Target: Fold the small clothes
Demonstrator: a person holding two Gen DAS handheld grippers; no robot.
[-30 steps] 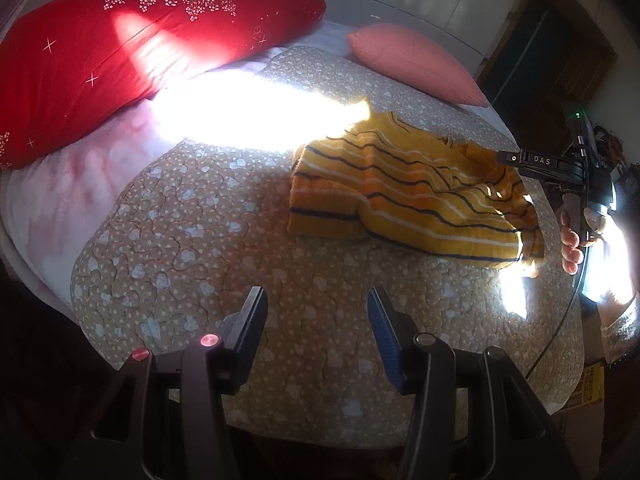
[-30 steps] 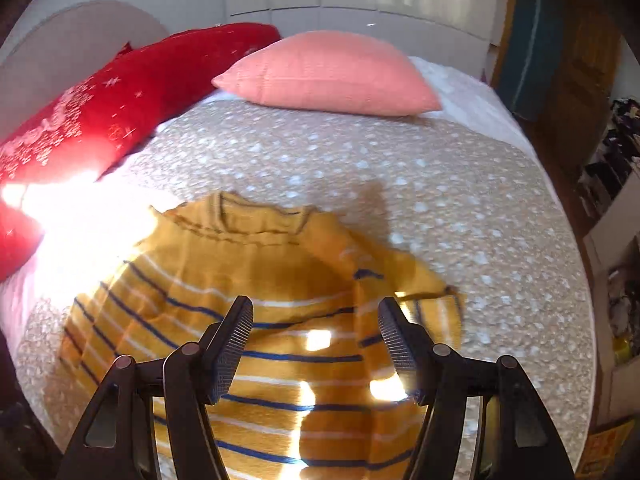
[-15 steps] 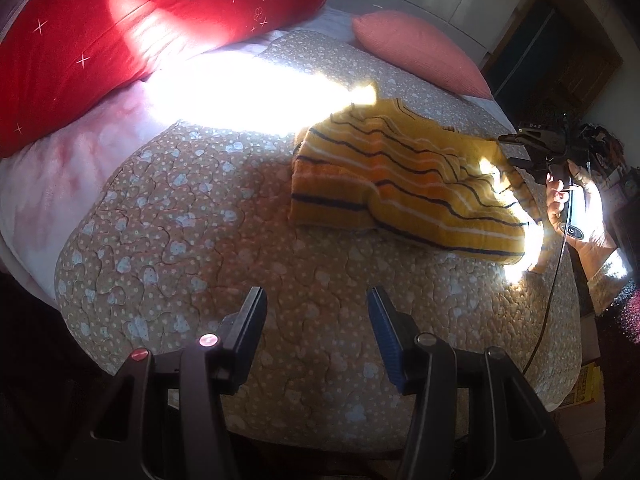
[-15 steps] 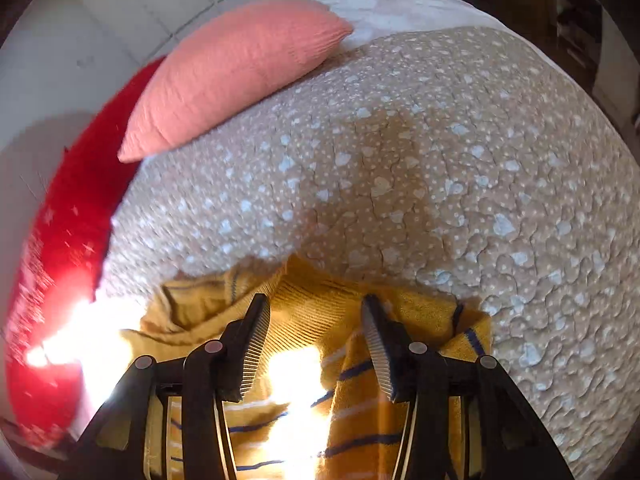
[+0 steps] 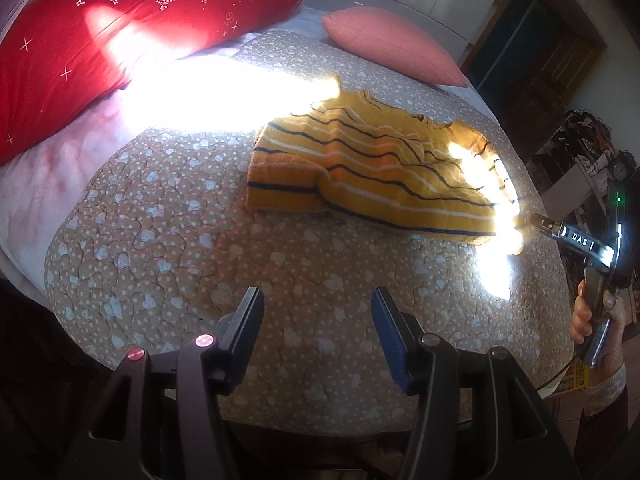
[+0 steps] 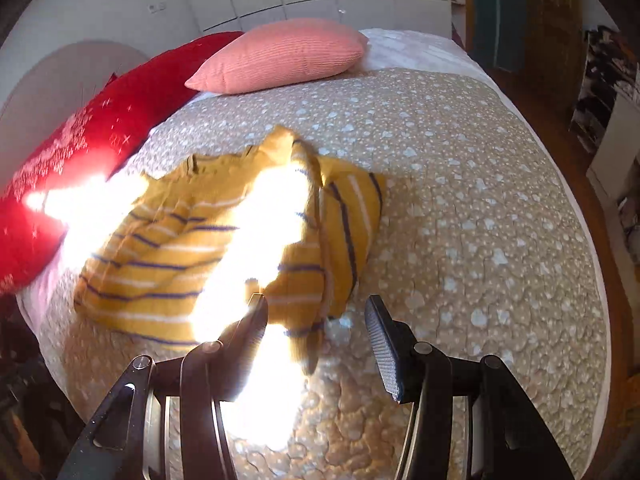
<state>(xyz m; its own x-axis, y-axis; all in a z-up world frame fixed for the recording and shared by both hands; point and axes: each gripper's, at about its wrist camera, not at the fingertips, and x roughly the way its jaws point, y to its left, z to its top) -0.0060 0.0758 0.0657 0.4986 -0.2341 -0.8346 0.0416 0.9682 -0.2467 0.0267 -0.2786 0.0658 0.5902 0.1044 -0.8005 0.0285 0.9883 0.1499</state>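
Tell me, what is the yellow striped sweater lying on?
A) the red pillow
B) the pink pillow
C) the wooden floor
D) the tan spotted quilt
D: the yellow striped sweater lies rumpled on the tan spotted quilt, apart from the red pillow and the pink pillow at the bed's head.

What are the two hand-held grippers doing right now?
Left hand-held gripper: opening, nothing between its jaws.
Right hand-held gripper: opening, empty, beside the yellow striped knitted sweater.
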